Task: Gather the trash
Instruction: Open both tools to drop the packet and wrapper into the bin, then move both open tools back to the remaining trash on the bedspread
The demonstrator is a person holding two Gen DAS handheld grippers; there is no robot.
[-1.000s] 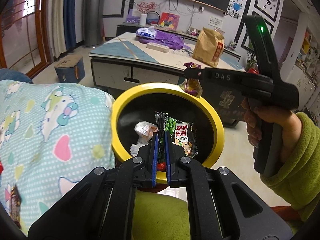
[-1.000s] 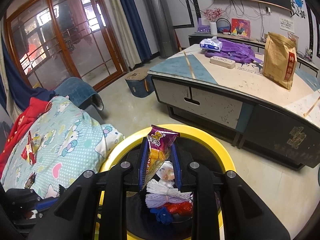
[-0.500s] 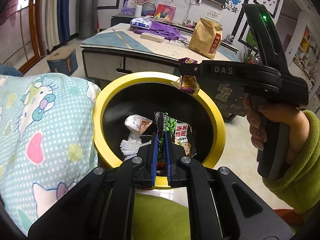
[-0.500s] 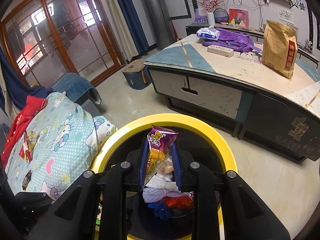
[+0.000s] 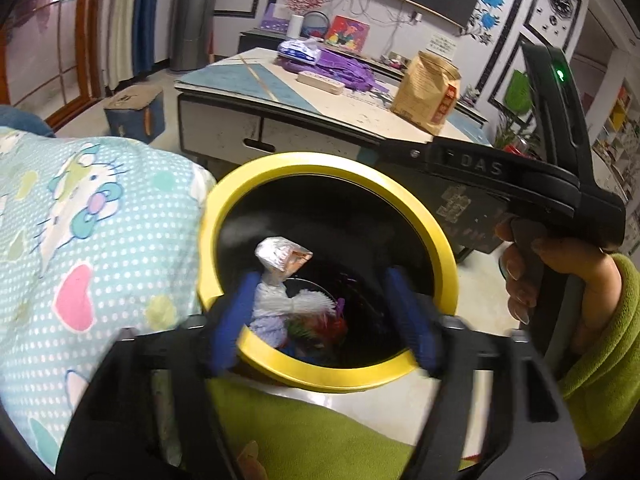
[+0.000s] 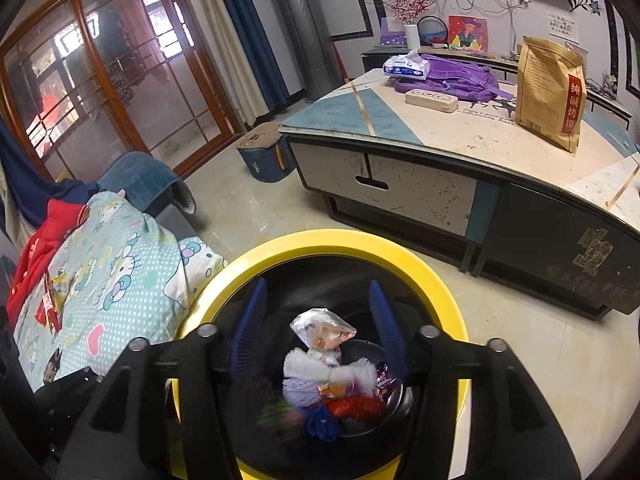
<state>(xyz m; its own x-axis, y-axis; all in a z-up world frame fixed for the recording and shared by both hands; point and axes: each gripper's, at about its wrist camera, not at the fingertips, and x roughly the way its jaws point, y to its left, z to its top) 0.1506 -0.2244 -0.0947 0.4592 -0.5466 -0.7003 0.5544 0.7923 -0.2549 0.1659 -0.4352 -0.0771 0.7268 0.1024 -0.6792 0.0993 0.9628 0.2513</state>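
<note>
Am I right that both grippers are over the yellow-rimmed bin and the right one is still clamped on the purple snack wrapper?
Not quite. The right gripper is over the yellow-rimmed bin, but its jaws are open and empty, as the right wrist view shows. The left gripper is open over it too.

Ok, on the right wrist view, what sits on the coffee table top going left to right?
White tissue pack → purple fabric backpack with the cream rectangular power strip in front of it → tall brown paper food bag.
</note>
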